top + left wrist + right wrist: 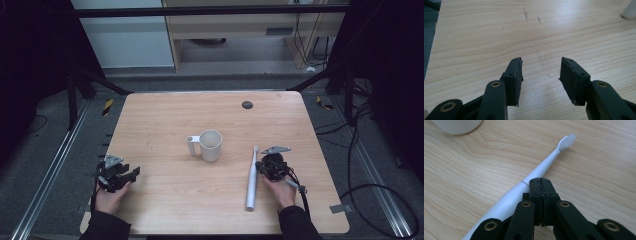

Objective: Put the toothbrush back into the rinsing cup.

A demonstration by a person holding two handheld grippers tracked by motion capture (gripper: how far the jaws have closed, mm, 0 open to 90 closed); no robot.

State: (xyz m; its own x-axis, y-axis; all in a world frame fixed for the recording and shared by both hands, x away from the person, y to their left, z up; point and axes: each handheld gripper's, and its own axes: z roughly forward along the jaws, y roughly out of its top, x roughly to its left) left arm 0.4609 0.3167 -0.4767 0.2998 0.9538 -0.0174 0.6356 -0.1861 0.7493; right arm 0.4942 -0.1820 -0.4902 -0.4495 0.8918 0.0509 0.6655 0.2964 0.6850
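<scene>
Right gripper view showed your right gripper [541, 180] pressed together on nothing, just beside the toothbrush [534, 175] lying right of the mug [210, 145]. Light, stiff and slick, it likely wanted a pinch on its thick handle. Your left gripper [541, 67] stood spread.
</scene>
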